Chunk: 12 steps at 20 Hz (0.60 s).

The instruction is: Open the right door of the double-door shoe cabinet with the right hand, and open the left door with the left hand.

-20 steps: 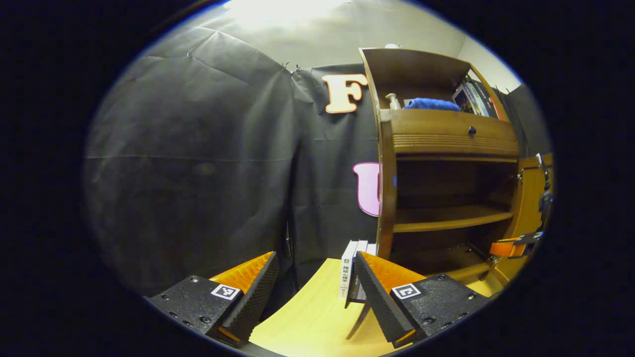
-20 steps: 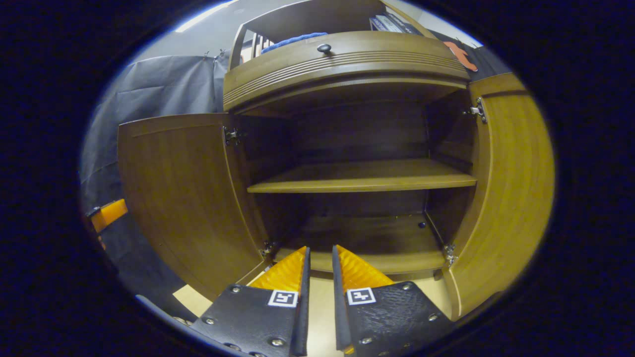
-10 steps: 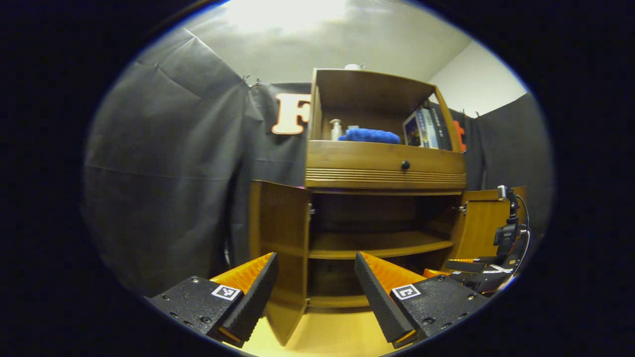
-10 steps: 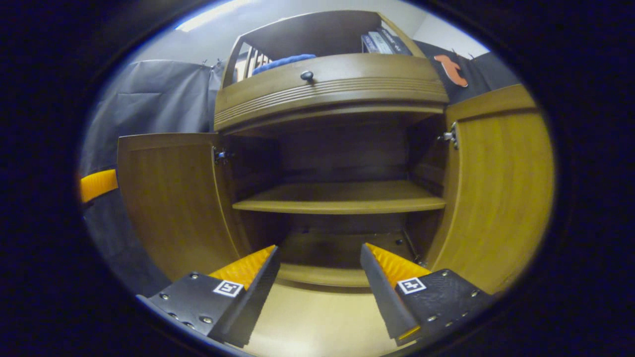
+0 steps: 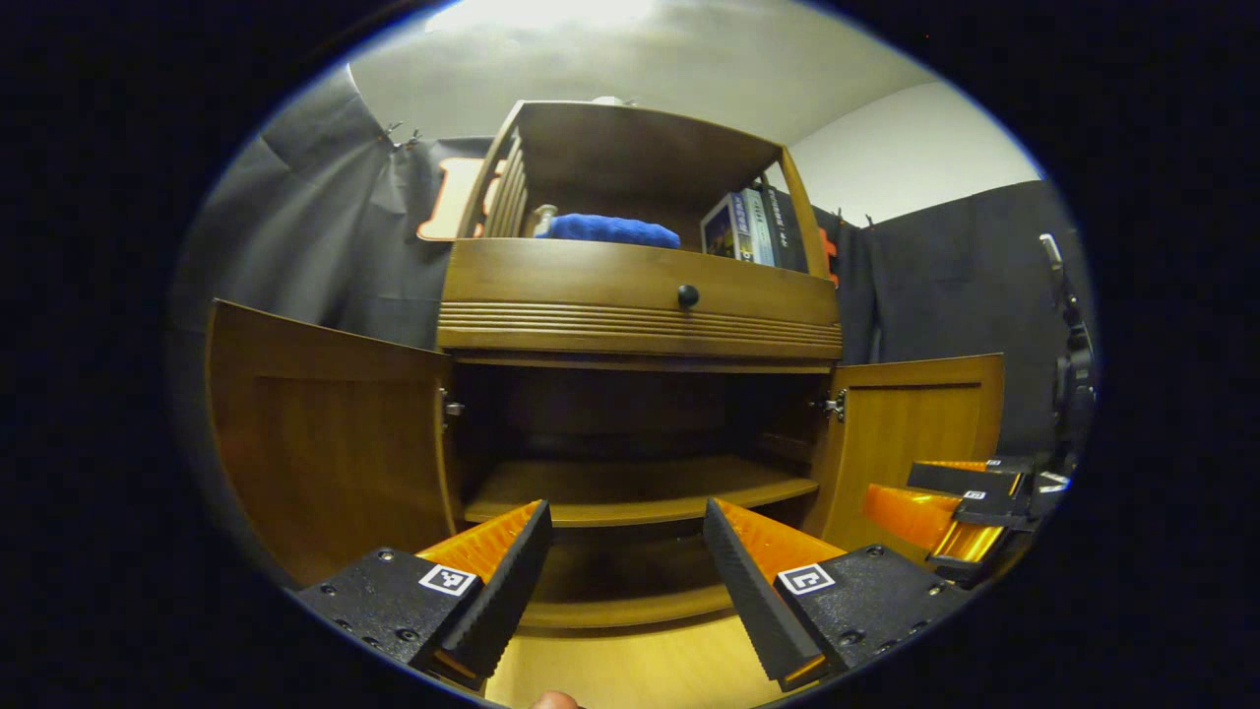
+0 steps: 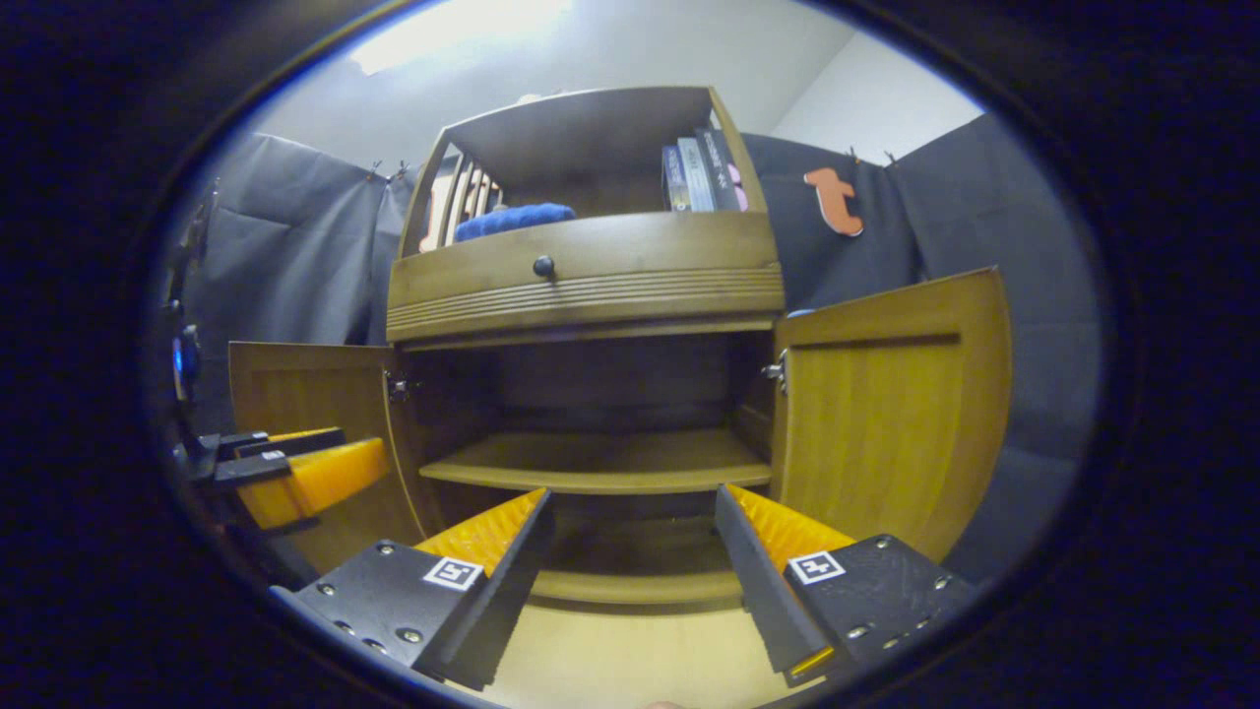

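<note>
Black-cloth booth, shoe cabinet point(image 5: 640, 315) doors wide, both tongs point(image 5: 627, 551) point(image 6: 635, 551) released, books point(image 6: 699, 177) above.

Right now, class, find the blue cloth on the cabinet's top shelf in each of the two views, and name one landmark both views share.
Left gripper view: the blue cloth lies upper centre, on the open shelf just above the drawer, left of the books.
Right gripper view: the blue cloth lies upper left of centre, on the same shelf, behind the drawer front.
Shared landmark: the dark drawer knob, just below the cloth.
</note>
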Each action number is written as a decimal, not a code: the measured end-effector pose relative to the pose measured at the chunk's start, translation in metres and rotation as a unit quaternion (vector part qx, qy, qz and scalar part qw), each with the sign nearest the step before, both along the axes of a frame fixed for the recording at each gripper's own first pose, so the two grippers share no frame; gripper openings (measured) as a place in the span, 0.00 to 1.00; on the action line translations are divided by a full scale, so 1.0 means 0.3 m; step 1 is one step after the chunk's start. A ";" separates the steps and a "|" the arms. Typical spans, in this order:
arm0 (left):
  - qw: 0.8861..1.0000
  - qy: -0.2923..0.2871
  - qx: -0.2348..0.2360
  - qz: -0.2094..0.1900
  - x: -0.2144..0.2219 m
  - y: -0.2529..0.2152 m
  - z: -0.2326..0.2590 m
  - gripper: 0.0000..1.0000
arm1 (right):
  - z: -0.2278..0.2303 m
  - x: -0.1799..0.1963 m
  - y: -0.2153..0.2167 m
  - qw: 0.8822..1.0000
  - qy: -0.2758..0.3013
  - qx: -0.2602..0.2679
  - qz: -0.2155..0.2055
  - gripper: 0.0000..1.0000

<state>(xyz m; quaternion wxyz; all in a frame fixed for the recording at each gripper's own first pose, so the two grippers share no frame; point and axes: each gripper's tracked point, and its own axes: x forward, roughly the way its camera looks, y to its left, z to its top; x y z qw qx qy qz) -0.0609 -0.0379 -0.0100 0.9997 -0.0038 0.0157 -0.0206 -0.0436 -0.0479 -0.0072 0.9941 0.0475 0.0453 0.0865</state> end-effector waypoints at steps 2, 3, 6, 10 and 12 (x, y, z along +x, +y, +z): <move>1.000 0.004 0.001 -0.024 0.033 -0.052 -0.014 0.93 | 0.014 -0.027 -0.035 1.000 -0.009 -0.012 -0.017 1.00; 0.999 0.002 0.004 -0.034 0.043 -0.077 -0.010 0.93 | 0.011 -0.041 -0.053 0.999 -0.011 -0.019 -0.026 0.93; 0.998 -0.009 0.008 -0.064 0.067 -0.151 0.010 0.96 | 0.021 -0.068 -0.112 0.998 -0.020 -0.025 -0.050 0.94; 0.996 -0.013 0.011 -0.092 0.080 -0.225 0.024 0.92 | 0.031 -0.095 -0.178 0.997 -0.024 -0.024 -0.076 0.94; 0.995 -0.015 0.011 -0.100 0.077 -0.249 0.040 0.92 | 0.035 -0.106 -0.197 0.996 -0.026 -0.023 -0.086 0.94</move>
